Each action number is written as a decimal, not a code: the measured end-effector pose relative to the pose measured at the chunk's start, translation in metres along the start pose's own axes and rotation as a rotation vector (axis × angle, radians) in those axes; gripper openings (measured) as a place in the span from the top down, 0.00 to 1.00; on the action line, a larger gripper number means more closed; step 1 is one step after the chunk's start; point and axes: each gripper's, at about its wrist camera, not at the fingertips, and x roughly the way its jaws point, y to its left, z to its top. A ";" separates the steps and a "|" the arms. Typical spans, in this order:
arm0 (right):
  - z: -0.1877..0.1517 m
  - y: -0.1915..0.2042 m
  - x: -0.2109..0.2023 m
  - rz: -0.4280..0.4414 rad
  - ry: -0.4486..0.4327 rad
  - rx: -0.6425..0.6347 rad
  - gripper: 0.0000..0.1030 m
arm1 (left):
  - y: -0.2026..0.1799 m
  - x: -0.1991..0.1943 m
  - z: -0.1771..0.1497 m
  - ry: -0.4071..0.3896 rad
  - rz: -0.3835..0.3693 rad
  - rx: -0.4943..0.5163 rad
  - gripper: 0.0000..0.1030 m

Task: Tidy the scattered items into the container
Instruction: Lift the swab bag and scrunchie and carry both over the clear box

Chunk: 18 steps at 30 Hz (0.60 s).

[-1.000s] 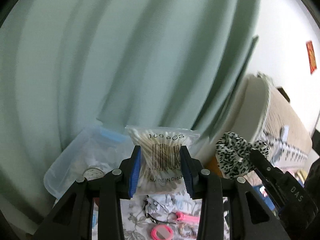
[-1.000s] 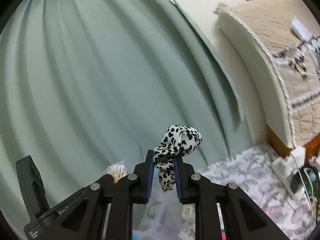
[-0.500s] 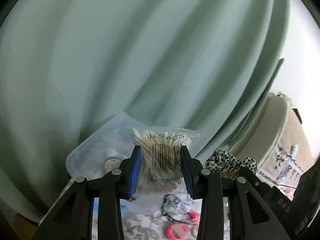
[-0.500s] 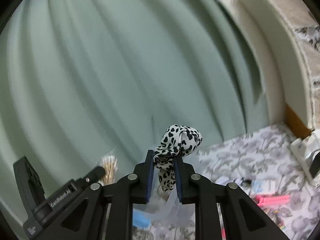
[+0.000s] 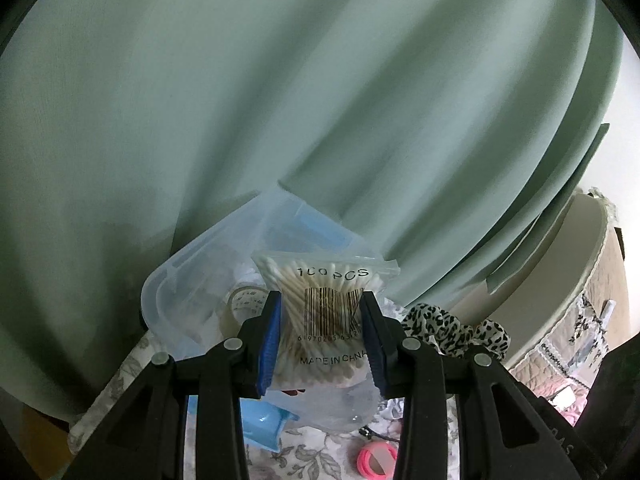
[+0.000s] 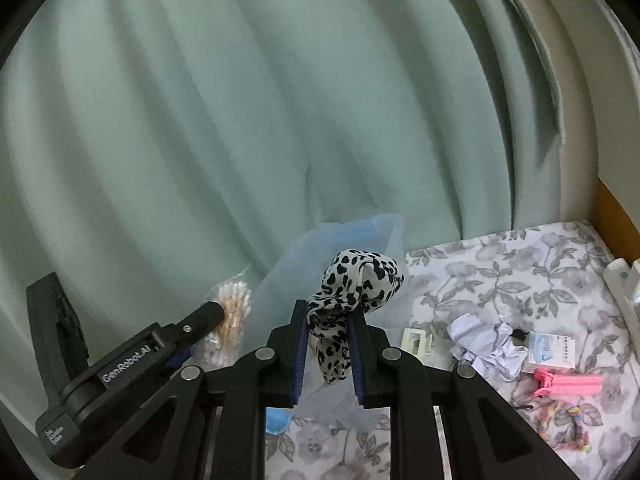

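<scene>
Left gripper (image 5: pixel 322 334) clamps a cotton swab bag (image 5: pixel 326 320), swabs' long axis upright, above the clear container (image 5: pixel 180 280). Right gripper (image 6: pixel 328 354) pinches a spotted scrunchie (image 6: pixel 352 288) bunched upward beside it.

The right gripper (image 6: pixel 328 350) clamps a leopard-print scrunchie (image 6: pixel 356 284) before the clear plastic container (image 6: pixel 280 280).

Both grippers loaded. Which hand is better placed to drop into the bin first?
Left, probably. The left gripper holds the cotton swab bag directly in front of the clear plastic container, whose opening faces it. The right gripper, clamping the leopard-print scrunchie, sits off to the container's side.
</scene>
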 end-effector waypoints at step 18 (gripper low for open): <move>-0.021 0.014 0.061 0.007 0.124 -0.057 0.77 | 0.031 0.031 -0.006 0.059 0.006 -0.035 0.62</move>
